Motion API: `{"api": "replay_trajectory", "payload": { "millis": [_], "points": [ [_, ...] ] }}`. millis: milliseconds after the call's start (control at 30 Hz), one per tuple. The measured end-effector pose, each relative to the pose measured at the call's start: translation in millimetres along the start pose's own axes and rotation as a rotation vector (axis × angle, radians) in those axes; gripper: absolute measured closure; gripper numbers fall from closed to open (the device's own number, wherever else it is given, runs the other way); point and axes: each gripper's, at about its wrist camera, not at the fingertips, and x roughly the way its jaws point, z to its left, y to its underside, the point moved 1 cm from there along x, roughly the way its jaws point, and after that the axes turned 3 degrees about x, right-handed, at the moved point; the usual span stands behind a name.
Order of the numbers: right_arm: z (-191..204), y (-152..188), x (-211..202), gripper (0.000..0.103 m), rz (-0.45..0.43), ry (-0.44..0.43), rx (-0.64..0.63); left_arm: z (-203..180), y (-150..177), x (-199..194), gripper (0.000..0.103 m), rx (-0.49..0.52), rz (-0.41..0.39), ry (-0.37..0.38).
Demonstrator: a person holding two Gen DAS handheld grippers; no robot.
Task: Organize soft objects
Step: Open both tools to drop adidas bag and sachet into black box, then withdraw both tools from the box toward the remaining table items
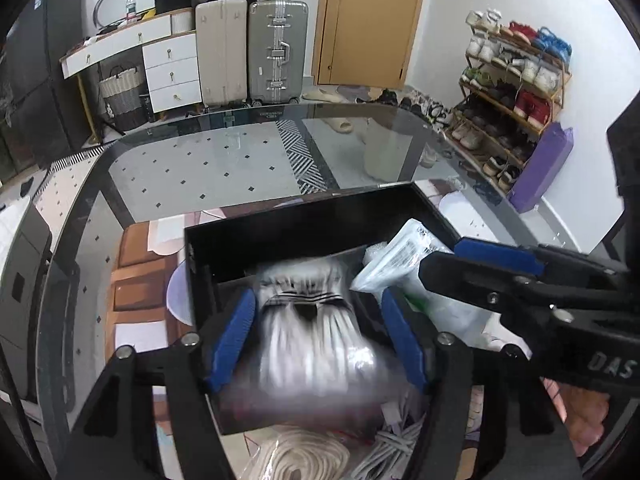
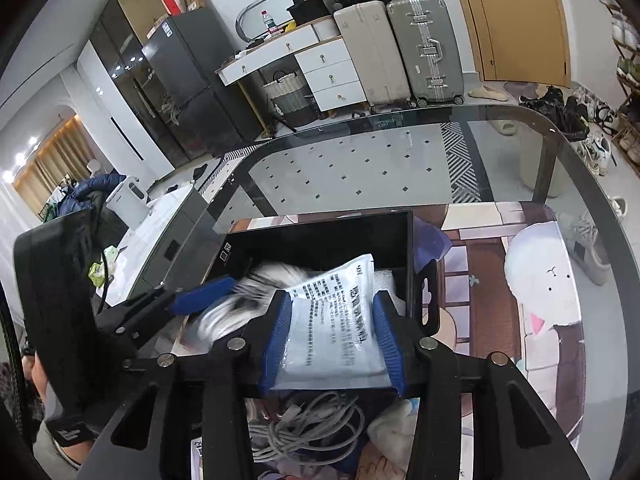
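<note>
Over the black box on the glass table, near its front edge: left gripper jaws apart, striped white bundle blurred between the blue pads, no visible pinch, looks dropped or mid-drop into the box's left half. Right gripper clamped on the white printed pouch, far end of the pouch already past the box rim, propped over the right half.

Judgement for this step:
- Lower the pouch until it rests on the contents, then spread the right jaws; avoid releasing from height.
- Keep the pouch right of the bundle, clear of the left pads.
- Pull the left gripper straight back up, avoid snagging the bundle.
- Grey cable and cream rope lie outside, at the box's near side; likely next.
</note>
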Motion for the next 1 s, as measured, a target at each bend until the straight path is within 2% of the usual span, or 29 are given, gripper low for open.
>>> {"api": "replay_trajectory", "payload": {
  "millis": [167,367,567,767,1000],
  "points": [
    [-4.5,-1.1,-5.5,0.058,-0.008,-0.020,0.032,7.3,-4.1,-11.4,0.027,-0.007,-0.021,-0.016],
    [-7.9,-0.8,-15.3,0.058,-0.036,0.066,-0.020,14.2,-2.0,-23.5,0.027,-0.018,-0.015,-0.058],
    [-17.3,7.8,-4.5,0.058,0.024,0.139,-0.048,27.5,12.0,-26.0,0.027,-0.049,0.029,-0.072],
    [-13.0,19.9,-1.2,0.059,0.084,0.087,-0.053,32.1,17.6,-19.5,0.027,-0.034,0.050,-0.078],
    [-9.5,25.9,-5.5,0.059,0.096,0.068,-0.048,34.7,18.3,-18.3,0.027,-0.036,0.051,-0.068]
  ]
}}
